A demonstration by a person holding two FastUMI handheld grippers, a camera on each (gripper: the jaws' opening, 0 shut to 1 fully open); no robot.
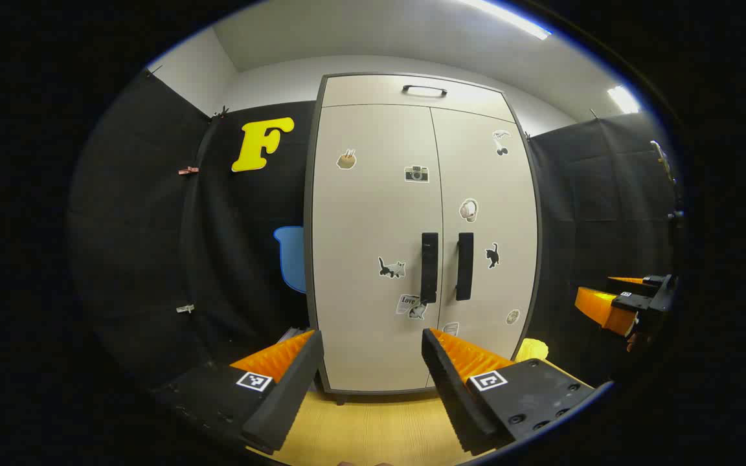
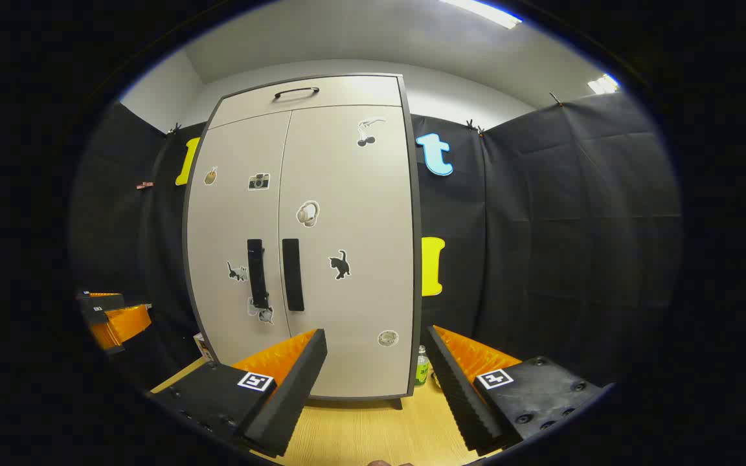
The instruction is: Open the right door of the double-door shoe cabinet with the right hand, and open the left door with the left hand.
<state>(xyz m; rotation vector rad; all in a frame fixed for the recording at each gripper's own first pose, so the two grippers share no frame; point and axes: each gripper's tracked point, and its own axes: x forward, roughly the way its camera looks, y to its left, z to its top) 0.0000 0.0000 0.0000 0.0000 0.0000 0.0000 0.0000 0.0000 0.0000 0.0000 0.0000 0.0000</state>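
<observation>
Before spread ridged tongs [image 1: 371, 353], smooth flat sticker-dotted cabinet doors [image 1: 379, 213], shut

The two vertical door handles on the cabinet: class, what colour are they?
Black, clearest in the left gripper view: left handle, right handle.

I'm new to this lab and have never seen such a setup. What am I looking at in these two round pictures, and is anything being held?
A person holds a two-finger claw in each hand, each carrying a forward-looking camera. In the left gripper view, the left claw is open, holding nothing, facing a shoe cabinet whose two doors are shut. The right claw appears at that picture's edge. The right gripper view shows the right claw open too, before the left door handle and right door handle. A small bottle stands on the wooden floor beside the cabinet.
</observation>
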